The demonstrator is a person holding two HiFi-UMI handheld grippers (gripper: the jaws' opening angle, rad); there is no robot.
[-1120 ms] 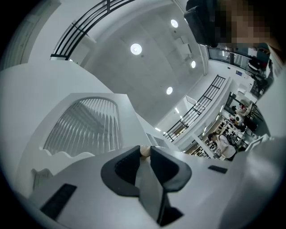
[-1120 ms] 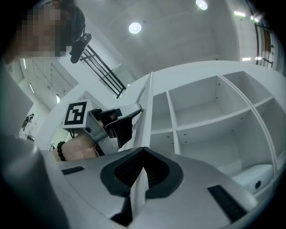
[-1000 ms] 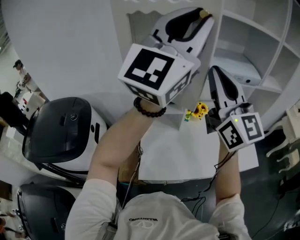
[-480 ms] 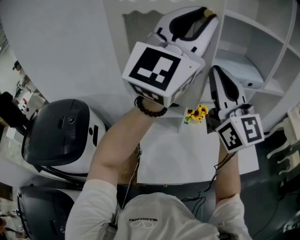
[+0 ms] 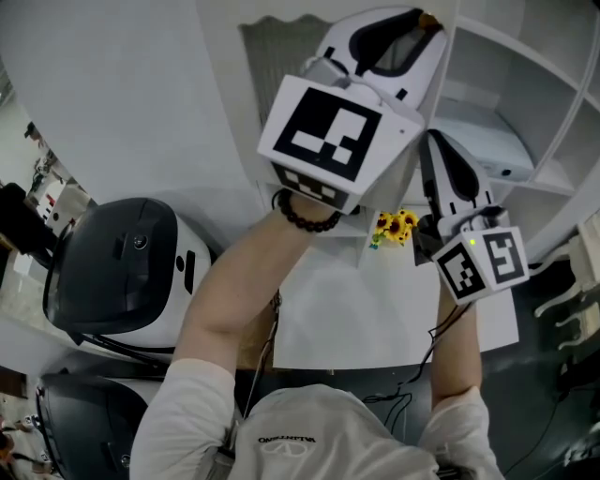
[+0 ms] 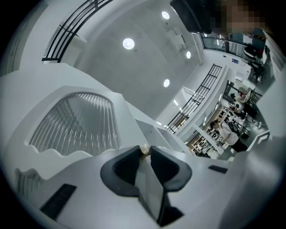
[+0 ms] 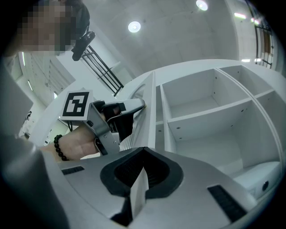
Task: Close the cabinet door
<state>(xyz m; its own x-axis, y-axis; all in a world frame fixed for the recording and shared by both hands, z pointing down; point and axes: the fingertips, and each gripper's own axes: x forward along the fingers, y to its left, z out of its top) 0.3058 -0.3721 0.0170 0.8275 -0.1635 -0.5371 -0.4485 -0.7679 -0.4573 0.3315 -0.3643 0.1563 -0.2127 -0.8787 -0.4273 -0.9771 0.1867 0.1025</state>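
The white cabinet door (image 5: pixel 281 84) has a ribbed glass panel (image 6: pixel 76 120) and stands part-way open beside the open shelves (image 5: pixel 525 112). My left gripper (image 5: pixel 424 19) is raised at the door's free edge, shut on its small brass knob (image 6: pixel 144 149), which shows between the fingertips. In the right gripper view the left gripper (image 7: pixel 134 106) sits against the door's edge (image 7: pixel 149 120), in front of the shelf compartments (image 7: pixel 205 112). My right gripper (image 5: pixel 429 141) is lower and to the right, pointing at the shelves, jaws together with nothing in them (image 7: pixel 143 151).
A white low table (image 5: pixel 375 319) stands below my arms with a small sunflower toy (image 5: pixel 394 225) on it. Two black-and-white domed machines (image 5: pixel 112 262) sit at the left. A white device (image 5: pixel 487 141) lies on a shelf. A white chair (image 5: pixel 572 300) is at the right.
My left gripper has moved right with the knob, and the door has swung toward the shelves, showing more of its ribbed panel. The right gripper has hardly shifted.
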